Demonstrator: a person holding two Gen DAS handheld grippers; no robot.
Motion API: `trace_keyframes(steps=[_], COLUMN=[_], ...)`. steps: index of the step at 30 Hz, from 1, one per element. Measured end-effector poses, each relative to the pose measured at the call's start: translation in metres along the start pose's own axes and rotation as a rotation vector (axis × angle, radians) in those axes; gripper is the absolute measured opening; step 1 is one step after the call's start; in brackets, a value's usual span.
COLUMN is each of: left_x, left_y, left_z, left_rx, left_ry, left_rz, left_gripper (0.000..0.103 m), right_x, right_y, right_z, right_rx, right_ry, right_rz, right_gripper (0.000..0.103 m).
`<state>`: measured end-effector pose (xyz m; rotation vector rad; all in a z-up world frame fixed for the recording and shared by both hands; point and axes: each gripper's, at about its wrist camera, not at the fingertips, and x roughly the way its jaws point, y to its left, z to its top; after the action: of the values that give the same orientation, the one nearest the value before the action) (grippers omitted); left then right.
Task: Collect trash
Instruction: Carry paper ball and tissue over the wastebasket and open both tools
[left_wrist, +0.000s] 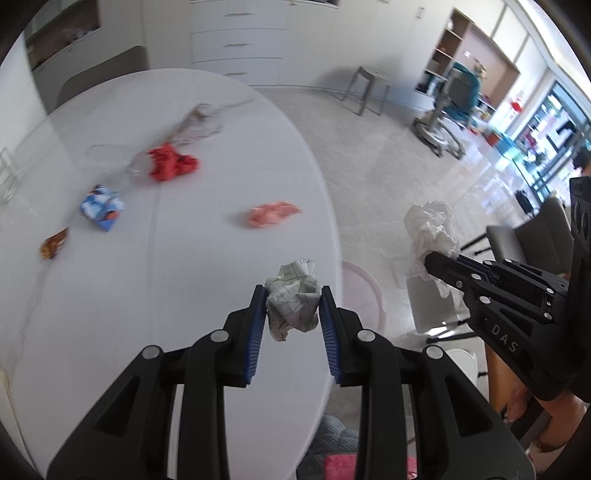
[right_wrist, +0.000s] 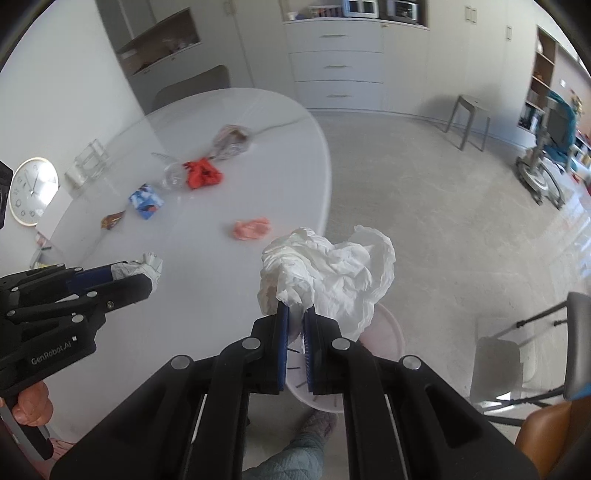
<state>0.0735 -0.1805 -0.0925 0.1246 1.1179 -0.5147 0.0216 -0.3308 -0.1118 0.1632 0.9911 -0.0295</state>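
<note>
Trash is in both grippers at once, which suggests one trip to the bin (right_wrist: 384, 332) instead of two. The left gripper (left_wrist: 292, 295) has its jaws part-closed on a printed paper wad (left_wrist: 293, 304), the blue pads pressing its two flanks. The right gripper (right_wrist: 295, 314) has its jaws nearly together, pinching one corner of a white tissue (right_wrist: 325, 273), so most of the sheet billows free above the tips.

The wad hangs at the table's (left_wrist: 110, 314) near edge; the tissue is past the edge, over the floor, with the pale round bin just below and beyond it. Both tools tilt steeply down, which I judge suits a drop into the bin.

The wad is a rough lump with a slight long axis running up and down between the pads, a tail of paper pointing back toward the handle. The tissue has no clear long axis; its bulk spreads away from the tips and to the right.

Still on the table, well apart: pink scrap (left_wrist: 273, 214), red scrap (left_wrist: 171, 164), blue packet (left_wrist: 102, 206), brown wrapper (left_wrist: 53, 243), and a clear bag (left_wrist: 199, 123).
</note>
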Motion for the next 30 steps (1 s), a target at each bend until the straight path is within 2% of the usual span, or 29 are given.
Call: trace_keyframes(steps=[8, 12, 17, 19, 22, 25, 30], left_x=[0.052, 0.090, 0.122, 0.131, 0.136, 0.131, 0.118], left_y=[-0.078, -0.106, -0.122, -0.123, -0.118, -0.115, -0.108], left_z=[0.003, 0.006, 0.010, 0.011, 0.012, 0.013, 0.013], left_rx=[0.104, 0.135, 0.136, 0.127, 0.105, 0.092, 0.084], left_ry=[0.095, 0.152, 0.203, 0.220, 0.222, 0.209, 0.182], left_rz=[-0.081, -0.084, -0.071, -0.069, -0.041, -0.022, -0.006], left_gripper=[0.029, 0.029, 0.031, 0.035, 0.062, 0.075, 0.082], right_x=[-0.011, -0.009, -0.003, 0.001, 0.007, 0.013, 0.018], right_y=[-0.069, -0.097, -0.120, -0.125, -0.130, -0.129, -0.124], right_z=[-0.020, -0.023, -0.024, -0.024, -0.023, -0.023, -0.021], right_rx=[0.104, 0.136, 0.147, 0.143, 0.135, 0.128, 0.115], right_ry=[0.004, 0.019, 0.036, 0.045, 0.061, 0.073, 0.080], right_rz=[-0.060, -0.084, -0.083, -0.078, -0.071, -0.060, -0.046], right_gripper=[0.008, 0.009, 0.010, 0.011, 0.011, 0.011, 0.011])
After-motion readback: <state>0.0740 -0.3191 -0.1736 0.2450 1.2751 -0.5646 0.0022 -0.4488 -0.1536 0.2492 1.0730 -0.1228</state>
